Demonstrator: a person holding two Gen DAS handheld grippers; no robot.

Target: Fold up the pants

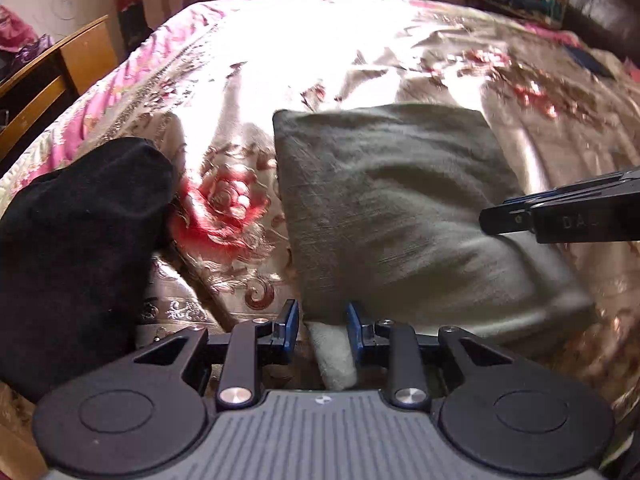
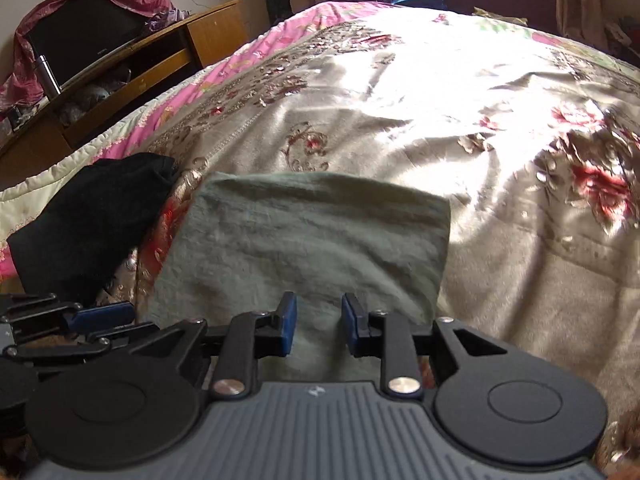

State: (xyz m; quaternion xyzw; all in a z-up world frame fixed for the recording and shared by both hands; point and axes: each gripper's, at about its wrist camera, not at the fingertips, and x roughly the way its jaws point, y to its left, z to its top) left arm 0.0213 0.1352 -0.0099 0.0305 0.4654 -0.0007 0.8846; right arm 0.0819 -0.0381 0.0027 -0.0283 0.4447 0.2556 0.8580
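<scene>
The grey-green pants (image 1: 400,208) lie folded into a rough rectangle on the floral bedspread (image 1: 280,60). My left gripper (image 1: 323,330) sits at their near edge. A lighter fold of the cloth lies between its blue pads, and a dark gap shows beside the left pad. My right gripper (image 1: 500,212) reaches in from the right over the pants' right side. In the right wrist view the pants (image 2: 312,232) fill the middle. My right gripper (image 2: 318,328) hovers open over their near part. My left gripper (image 2: 96,326) shows at the lower left.
A black garment (image 1: 80,232) (image 2: 92,224) lies bunched on the bed just left of the pants. A wooden shelf unit (image 2: 160,60) with a cloth-draped screen (image 2: 80,32) stands beyond the bed's left edge. A dark flat item (image 1: 592,62) rests at the far right.
</scene>
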